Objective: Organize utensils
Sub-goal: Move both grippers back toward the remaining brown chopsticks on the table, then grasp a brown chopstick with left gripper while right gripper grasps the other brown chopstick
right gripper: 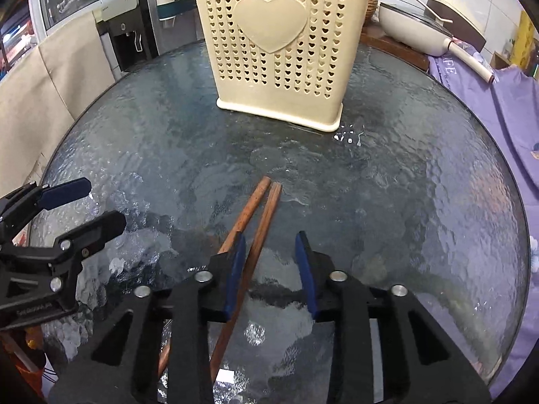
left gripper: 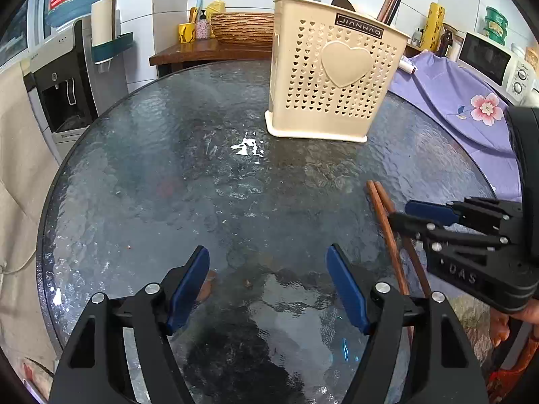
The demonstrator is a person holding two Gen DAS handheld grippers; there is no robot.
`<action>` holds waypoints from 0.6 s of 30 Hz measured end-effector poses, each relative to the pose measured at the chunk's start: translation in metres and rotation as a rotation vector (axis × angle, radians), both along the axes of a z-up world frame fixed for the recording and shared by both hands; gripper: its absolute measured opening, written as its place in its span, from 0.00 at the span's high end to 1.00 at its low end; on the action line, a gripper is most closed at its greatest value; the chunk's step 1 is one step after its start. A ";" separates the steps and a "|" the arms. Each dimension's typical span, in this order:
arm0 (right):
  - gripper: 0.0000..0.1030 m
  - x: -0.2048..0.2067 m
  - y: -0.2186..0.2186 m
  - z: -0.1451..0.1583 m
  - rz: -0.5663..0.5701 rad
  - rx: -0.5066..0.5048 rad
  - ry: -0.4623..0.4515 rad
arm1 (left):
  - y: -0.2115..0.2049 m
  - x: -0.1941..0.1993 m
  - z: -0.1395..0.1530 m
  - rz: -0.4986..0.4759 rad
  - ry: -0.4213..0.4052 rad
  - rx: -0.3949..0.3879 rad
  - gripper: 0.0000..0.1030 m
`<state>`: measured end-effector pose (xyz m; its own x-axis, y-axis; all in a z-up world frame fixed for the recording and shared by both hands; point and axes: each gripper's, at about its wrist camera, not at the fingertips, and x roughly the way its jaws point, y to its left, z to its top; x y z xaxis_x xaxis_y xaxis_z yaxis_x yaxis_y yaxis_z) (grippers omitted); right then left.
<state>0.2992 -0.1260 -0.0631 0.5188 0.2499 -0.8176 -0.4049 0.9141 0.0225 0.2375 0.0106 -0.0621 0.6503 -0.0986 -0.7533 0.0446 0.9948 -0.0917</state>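
A pair of brown wooden chopsticks (right gripper: 261, 213) lies on the round glass table (right gripper: 404, 185), ends pointing toward a cream perforated utensil holder (right gripper: 279, 50) with a heart on its front. My right gripper (right gripper: 271, 252) is open over the chopsticks: one stick passes between the pads, the other runs under the left pad (right gripper: 235, 269). In the left wrist view the chopsticks (left gripper: 384, 225) lie at the right, under the right gripper (left gripper: 409, 215). My left gripper (left gripper: 267, 269) is open and empty above the table. The holder (left gripper: 333, 74) holds several utensils.
A water dispenser (left gripper: 64, 87) stands left of the table. A purple flowered cloth (left gripper: 454, 101) covers a surface to the right, with a microwave (left gripper: 495, 60) behind. A wooden shelf (left gripper: 209, 50) with small containers is at the back. A white pan (right gripper: 424, 30) sits right of the holder.
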 end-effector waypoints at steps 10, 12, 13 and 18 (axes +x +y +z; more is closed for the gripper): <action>0.91 0.012 -0.021 0.002 0.021 0.023 0.027 | -0.031 0.008 -0.001 -0.086 0.020 0.001 0.33; 0.91 0.013 -0.027 0.002 0.012 0.025 0.032 | -0.039 0.011 0.001 -0.107 0.022 0.003 0.33; 0.91 0.015 -0.032 0.002 0.005 0.024 0.032 | -0.046 0.013 0.002 -0.127 0.024 0.007 0.33; 0.91 0.022 -0.045 0.003 -0.017 0.029 0.039 | -0.067 0.021 0.000 -0.201 0.050 -0.004 0.36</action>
<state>0.3209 -0.1711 -0.0597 0.4909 0.2651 -0.8299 -0.3879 0.9195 0.0643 0.2588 -0.0568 -0.0617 0.5794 -0.2257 -0.7831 0.2372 0.9660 -0.1029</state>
